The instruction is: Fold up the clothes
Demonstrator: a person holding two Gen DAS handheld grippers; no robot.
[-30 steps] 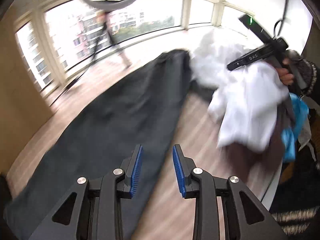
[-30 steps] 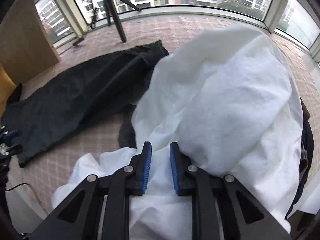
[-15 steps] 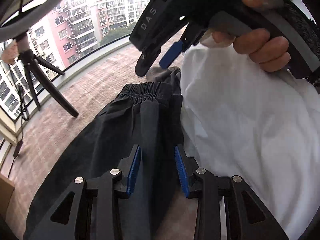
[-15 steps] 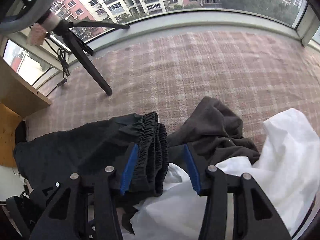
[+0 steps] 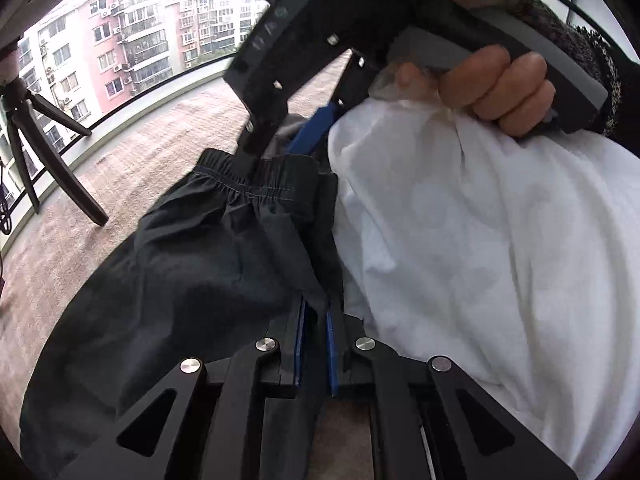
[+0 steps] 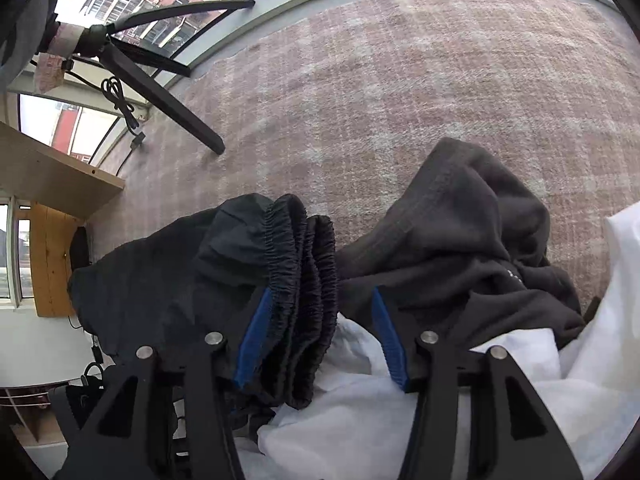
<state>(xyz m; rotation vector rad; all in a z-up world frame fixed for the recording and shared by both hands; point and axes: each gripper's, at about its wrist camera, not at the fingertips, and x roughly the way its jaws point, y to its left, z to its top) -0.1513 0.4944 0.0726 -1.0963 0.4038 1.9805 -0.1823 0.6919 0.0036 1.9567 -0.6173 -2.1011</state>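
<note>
Dark grey trousers point(image 5: 192, 280) with a gathered elastic waistband point(image 5: 256, 178) lie stretched over the pinkish carpet. My left gripper point(image 5: 316, 320) is shut on their side edge, with fabric pinched between the blue pads. In the right wrist view my right gripper point(image 6: 320, 320) stands open, and the bunched waistband point(image 6: 304, 280) sits between its fingers. The left wrist view shows the right gripper's blue finger point(image 5: 310, 132) at the waistband's far end, with a hand point(image 5: 492, 92) on its handle. A white garment point(image 5: 480, 260) lies right beside the trousers.
A dark brown sweatshirt point(image 6: 460, 232) lies crumpled beyond the white garment point(image 6: 420, 420). A black tripod point(image 6: 160, 92) stands on the carpet point(image 6: 400, 80) near the curved windows. At the left is a wooden shelf point(image 6: 52, 176).
My left gripper has moved in and shut on the trousers' side edge. The right gripper let go of the white garment a second ago and now straddles the waistband, open.
</note>
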